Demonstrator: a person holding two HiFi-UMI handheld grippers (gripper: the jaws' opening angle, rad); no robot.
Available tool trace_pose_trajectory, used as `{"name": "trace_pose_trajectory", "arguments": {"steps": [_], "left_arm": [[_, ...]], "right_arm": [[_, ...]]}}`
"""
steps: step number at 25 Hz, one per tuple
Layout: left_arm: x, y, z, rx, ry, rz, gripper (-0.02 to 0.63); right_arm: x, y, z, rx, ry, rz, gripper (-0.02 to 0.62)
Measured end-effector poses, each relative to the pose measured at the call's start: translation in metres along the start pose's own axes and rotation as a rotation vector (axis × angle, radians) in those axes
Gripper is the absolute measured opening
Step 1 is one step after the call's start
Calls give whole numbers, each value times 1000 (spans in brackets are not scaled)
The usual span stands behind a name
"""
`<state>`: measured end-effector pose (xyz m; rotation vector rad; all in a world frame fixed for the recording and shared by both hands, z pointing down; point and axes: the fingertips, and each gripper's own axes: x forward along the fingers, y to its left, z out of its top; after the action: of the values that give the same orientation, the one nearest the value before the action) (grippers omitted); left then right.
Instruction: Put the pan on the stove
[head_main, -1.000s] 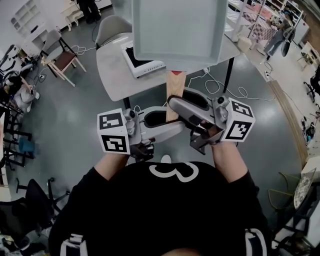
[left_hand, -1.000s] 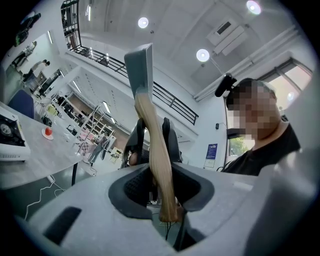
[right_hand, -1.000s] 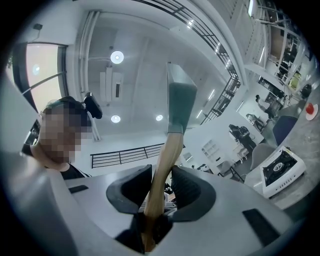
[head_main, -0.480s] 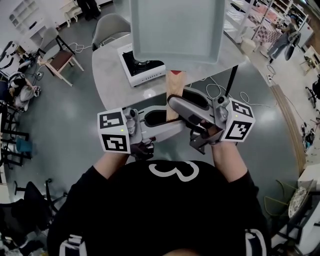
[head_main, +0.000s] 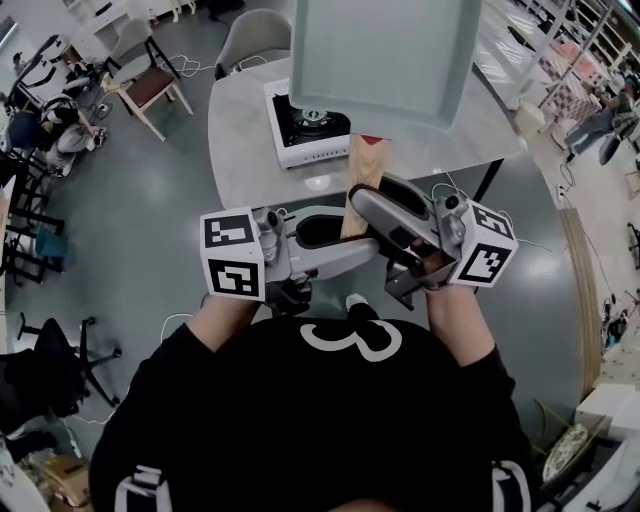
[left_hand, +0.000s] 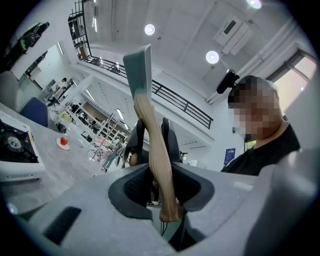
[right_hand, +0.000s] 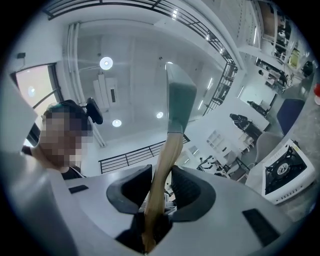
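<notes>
A square grey pan hangs in the air above the table, close under the head camera, with its wooden handle pointing back at me. Both grippers grasp that handle. My left gripper comes in from the left and is shut on the handle. My right gripper clamps the same handle from the right. The white single-burner stove stands on the grey table, partly hidden by the pan's near edge. In both gripper views the pan rises edge-on above the jaws.
A grey chair and a wooden chair stand beyond the table's far left. A small red thing on a dish sits on the table past the stove. Shelving and seated people line the room's edges.
The pan and both grippers have shifted slightly to the right in the head view. More of the stove now shows below the pan's near edge. Both grips hold.
</notes>
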<state>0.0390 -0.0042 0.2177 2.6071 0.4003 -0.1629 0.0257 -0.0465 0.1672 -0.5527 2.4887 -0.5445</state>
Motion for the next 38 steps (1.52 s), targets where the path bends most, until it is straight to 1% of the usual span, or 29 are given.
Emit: {"name": "trace_pose_trajectory", "arguments": {"steps": [4, 8, 12, 14, 21, 29, 33, 38], "left_arm": [[18, 23, 20, 8, -48, 61, 110], [28, 42, 26, 26, -75, 119, 110], [61, 71, 42, 23, -108, 171, 110], [70, 82, 44, 19, -120, 197, 110], [61, 101, 36, 4, -179, 263, 112], [55, 117, 26, -42, -220, 320, 115], [53, 125, 21, -80, -242, 342, 115], [55, 135, 14, -119, -244, 357, 117]], "right_arm": [[-1, -20, 26, 34, 42, 56, 121], [-2, -36, 35, 52, 81, 104, 121], [-17, -63, 67, 85, 118, 143, 121], [-22, -74, 74, 100, 134, 158, 121], [-20, -94, 60, 157, 174, 198, 121], [-22, -113, 46, 244, 202, 222, 121], [-23, -122, 40, 287, 204, 223, 121], [-31, -135, 36, 324, 198, 207, 121]]}}
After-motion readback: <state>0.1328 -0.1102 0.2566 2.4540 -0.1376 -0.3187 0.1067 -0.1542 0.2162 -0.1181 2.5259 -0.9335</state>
